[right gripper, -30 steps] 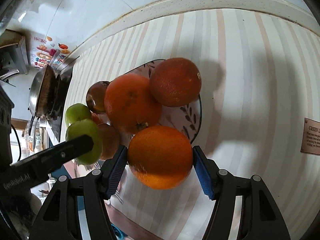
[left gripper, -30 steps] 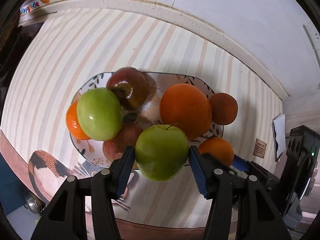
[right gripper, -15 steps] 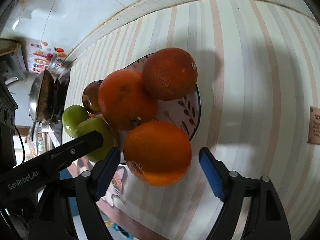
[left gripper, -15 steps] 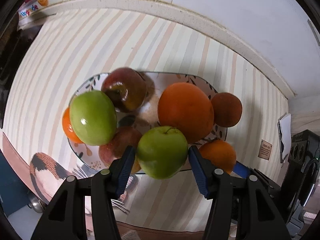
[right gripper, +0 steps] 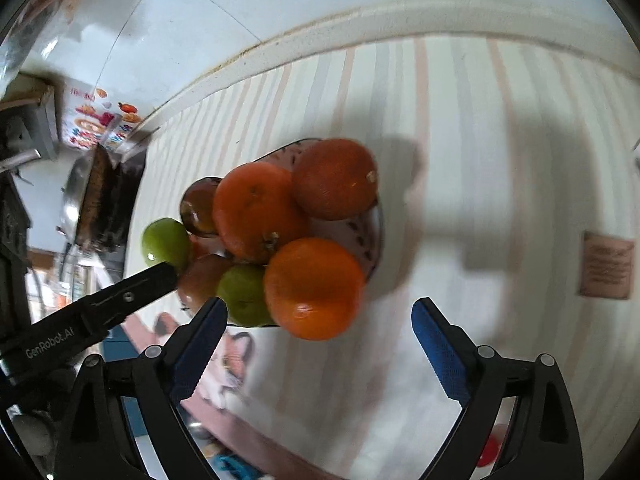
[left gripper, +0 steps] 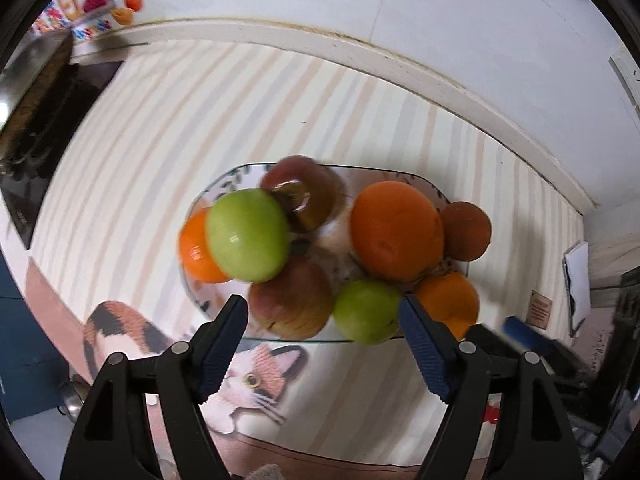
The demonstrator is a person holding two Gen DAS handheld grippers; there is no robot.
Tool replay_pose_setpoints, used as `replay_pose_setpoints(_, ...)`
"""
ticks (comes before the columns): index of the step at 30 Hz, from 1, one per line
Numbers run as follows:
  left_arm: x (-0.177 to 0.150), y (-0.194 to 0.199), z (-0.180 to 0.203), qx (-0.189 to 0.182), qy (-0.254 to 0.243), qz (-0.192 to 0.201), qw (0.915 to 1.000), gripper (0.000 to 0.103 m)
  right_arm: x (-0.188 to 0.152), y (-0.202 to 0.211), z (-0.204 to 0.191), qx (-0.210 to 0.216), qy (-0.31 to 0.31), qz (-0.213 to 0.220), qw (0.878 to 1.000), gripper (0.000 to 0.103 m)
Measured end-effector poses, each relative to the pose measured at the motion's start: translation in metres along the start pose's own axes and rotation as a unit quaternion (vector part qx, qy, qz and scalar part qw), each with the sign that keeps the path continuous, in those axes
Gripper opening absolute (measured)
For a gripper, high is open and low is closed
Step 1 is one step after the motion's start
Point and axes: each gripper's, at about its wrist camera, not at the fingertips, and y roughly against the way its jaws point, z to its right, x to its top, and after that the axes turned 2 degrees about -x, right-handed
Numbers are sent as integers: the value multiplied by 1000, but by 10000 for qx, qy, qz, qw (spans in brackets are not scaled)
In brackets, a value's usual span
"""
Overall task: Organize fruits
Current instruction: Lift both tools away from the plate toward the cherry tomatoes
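Note:
A patterned plate (left gripper: 224, 184) on the striped cloth holds a pile of fruit. In the left wrist view a green apple (left gripper: 366, 310) lies at the plate's near edge, beside a red apple (left gripper: 292, 300), a second green apple (left gripper: 248, 236), a dark red apple (left gripper: 300, 192) and several oranges (left gripper: 394, 230). My left gripper (left gripper: 323, 322) is open and empty, just in front of the near fruit. In the right wrist view an orange (right gripper: 314, 286) rests at the plate's near rim (right gripper: 378, 232). My right gripper (right gripper: 318, 328) is open and empty, just below it.
The striped tablecloth (left gripper: 160, 128) has a cat picture (left gripper: 256, 376) at its near edge. A dark pan and stove (left gripper: 44, 92) stand at the left. A white wall ledge (left gripper: 360, 52) runs along the back. A small brown label (right gripper: 606, 266) lies on the cloth at the right.
Both grippers have opened and let go: the green apple and the orange now rest at the plate's near edge. Both grippers have drawn back from the plate.

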Motion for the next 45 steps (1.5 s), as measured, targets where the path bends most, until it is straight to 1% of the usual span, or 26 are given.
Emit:
replay_pose_setpoints(4, -21, 14, -9, 329, 119, 298, 9989, 77, -7, 23, -14, -705, 565, 291, 9955, 96)
replay_pose_setpoints(6, -33, 23, -16, 427, 220, 405, 9980, 77, -11, 32, -22, -911, 764, 395, 9921, 96)
replay_pose_setpoints(9, -46, 34, -24, 490, 382, 527, 9967, 77, -18, 51, -35, -1054, 1053, 563, 9872, 96)
replay_pose_setpoints(12, -59, 50, -31, 548, 510, 697, 9948, 77, -25, 68, -47, -1089, 1276, 708, 9833, 96)
replay_pose_setpoints(16, -73, 79, -32, 527, 573, 944, 9925, 77, -38, 92, -63, -1124, 1471, 859, 9790, 96)
replay_pose_setpoints(21, -91, 122, -29, 554, 381, 1370, 9883, 77, -57, 127, -80, -1156, 1557, 1169, 9740, 96)
replay_pose_setpoints(23, -98, 137, -28, 530, 317, 1490, 9869, 77, -66, 144, -86, -1222, 1585, 1347, 9705, 96)
replay_pose_setpoints(27, -116, 167, -22, 455, 144, 1683, 9846, 77, -85, 176, -94, -1218, 1558, 1589, 9673, 96)
replay_pose_setpoints(31, -131, 187, -18, 408, -1, 1844, 9820, 77, -108, 209, -102, -1257, 1602, 1839, 9616, 96)
replay_pose_setpoints(36, -149, 209, -17, 280, -40, 2003, 9793, 77, -132, 244, -111, -1261, 1686, 2106, 9546, 96)
replay_pose_setpoints(41, -163, 229, -16, 295, -63, 2184, 9754, 77, -151, 268, -116, -1221, 1702, 2255, 9514, 96)
replay_pose_setpoints(45, -172, 237, -16, 296, -94, 2271, 9734, 77, -159, 278, -120, -1162, 1697, 2329, 9505, 96)
